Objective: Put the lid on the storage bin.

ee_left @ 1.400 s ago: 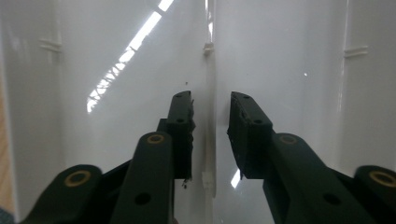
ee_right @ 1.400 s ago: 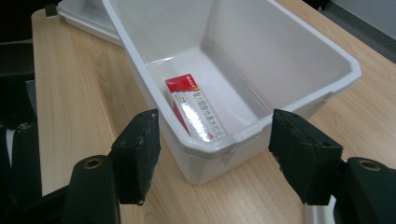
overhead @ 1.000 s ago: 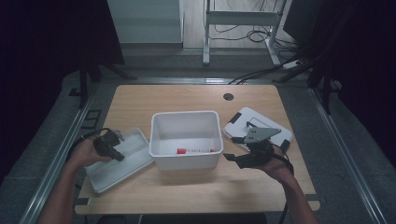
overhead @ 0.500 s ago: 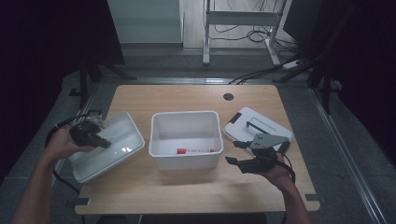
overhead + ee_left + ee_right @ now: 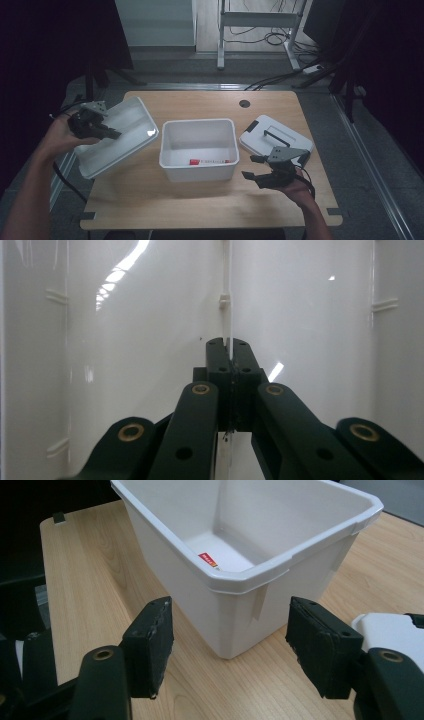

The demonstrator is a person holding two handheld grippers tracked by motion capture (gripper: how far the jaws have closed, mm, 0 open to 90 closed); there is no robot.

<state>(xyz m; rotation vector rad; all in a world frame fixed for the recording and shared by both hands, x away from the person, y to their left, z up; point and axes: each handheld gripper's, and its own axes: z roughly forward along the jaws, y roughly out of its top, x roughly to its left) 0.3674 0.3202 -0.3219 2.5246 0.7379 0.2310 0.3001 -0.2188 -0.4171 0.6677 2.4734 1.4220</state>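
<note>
A white open bin (image 5: 220, 131) stands mid-table with a red-and-white label (image 5: 212, 161) on its floor. My left gripper (image 5: 114, 134) is shut on a thin rib of a shallow white lid (image 5: 127, 120), which hangs tilted above the table's left side. In the left gripper view the jaws (image 5: 227, 346) pinch that rib, with the lid's glossy inner face (image 5: 150, 340) behind them. My right gripper (image 5: 253, 167) hovers open by the bin's front right corner. In the right gripper view it (image 5: 231, 632) stands wide, facing the bin's corner (image 5: 250, 587) with nothing held.
A second white lid with a black handle (image 5: 276, 136) lies flat at the right, just behind my right hand. The wooden table (image 5: 200, 105) has a small round hole (image 5: 244, 103) at the back. Dark floor, cables and stands surround it.
My left gripper has lifted the white lid off the table's left side and tipped it up. The right gripper has barely moved.
</note>
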